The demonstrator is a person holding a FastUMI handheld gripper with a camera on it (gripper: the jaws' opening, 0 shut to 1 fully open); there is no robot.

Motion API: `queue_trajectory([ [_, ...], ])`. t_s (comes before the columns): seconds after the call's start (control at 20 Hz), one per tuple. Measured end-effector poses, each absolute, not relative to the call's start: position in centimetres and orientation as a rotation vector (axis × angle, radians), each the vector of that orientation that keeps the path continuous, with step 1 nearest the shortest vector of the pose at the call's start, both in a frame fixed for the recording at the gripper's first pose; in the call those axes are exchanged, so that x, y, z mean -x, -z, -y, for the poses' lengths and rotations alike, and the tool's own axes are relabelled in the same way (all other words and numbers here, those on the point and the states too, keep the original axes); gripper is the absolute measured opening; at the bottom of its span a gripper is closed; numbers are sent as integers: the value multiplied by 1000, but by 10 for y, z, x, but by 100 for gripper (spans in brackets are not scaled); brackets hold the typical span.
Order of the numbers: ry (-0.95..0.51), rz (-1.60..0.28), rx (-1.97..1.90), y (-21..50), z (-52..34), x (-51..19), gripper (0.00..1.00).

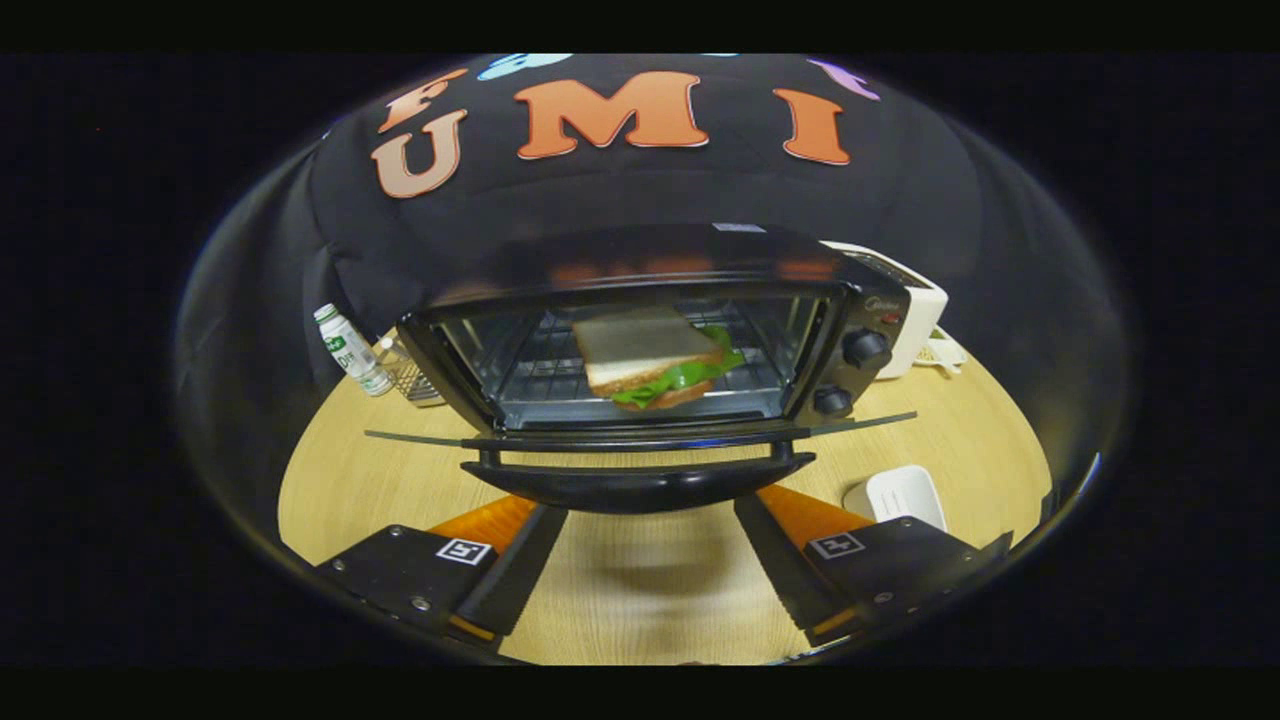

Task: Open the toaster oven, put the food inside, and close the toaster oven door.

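A black toaster oven stands on the wooden table just beyond my fingers. Its glass door hangs open, flat and level, with the black handle facing me. Inside, on the wire rack, lies a sandwich of white bread with green lettuce. My gripper is open. Its two fingers sit wide apart just below the door handle, one under each end of it, with nothing between them.
A small white bottle with a green label and a wire basket stand left of the oven. A white appliance sits behind the oven's right side. A white dish rests on the table by my right finger.
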State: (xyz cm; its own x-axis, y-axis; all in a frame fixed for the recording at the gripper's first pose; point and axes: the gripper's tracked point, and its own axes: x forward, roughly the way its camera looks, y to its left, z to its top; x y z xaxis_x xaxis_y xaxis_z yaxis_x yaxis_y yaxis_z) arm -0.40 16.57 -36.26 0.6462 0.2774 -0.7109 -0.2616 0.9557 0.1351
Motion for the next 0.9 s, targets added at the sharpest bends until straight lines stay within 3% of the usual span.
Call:
queue_trajectory([
  [0.55, -307, -728, -50, 339, -187, -57, 99],
  [0.9, -312, -679, -51, 316, -173, -60, 99],
])
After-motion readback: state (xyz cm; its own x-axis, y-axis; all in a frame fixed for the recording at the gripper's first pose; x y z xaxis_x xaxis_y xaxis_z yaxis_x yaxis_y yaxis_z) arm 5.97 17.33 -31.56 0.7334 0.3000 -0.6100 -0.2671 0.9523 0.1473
